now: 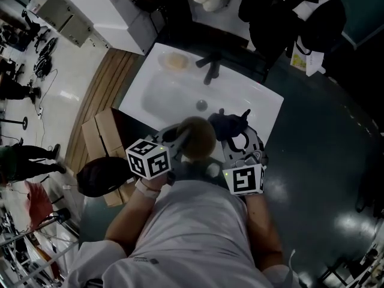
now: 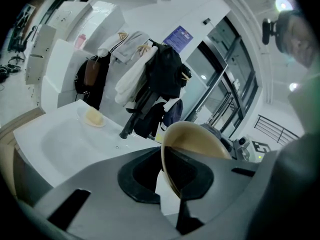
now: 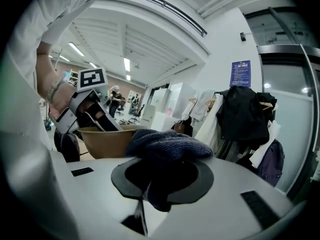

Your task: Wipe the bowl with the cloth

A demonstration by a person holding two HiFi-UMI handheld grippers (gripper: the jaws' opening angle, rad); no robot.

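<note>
A tan bowl (image 1: 198,138) hangs over the front edge of the white sink (image 1: 157,89), tilted on its side. My left gripper (image 1: 180,141) is shut on its rim; in the left gripper view the bowl (image 2: 197,145) stands edge-on between the jaws. My right gripper (image 1: 235,138) is shut on a dark blue cloth (image 1: 227,125), just right of the bowl. The right gripper view has the cloth (image 3: 167,146) bunched in the jaws, with the bowl (image 3: 107,140) and my left gripper (image 3: 92,109) close behind it at left.
A black tap (image 1: 210,68) stands at the sink's back, with a soap dish (image 1: 174,60) to its left. Coats and bags (image 2: 160,74) hang behind the sink. Cardboard boxes (image 1: 99,134) and a black bag (image 1: 99,176) lie on the floor left of me.
</note>
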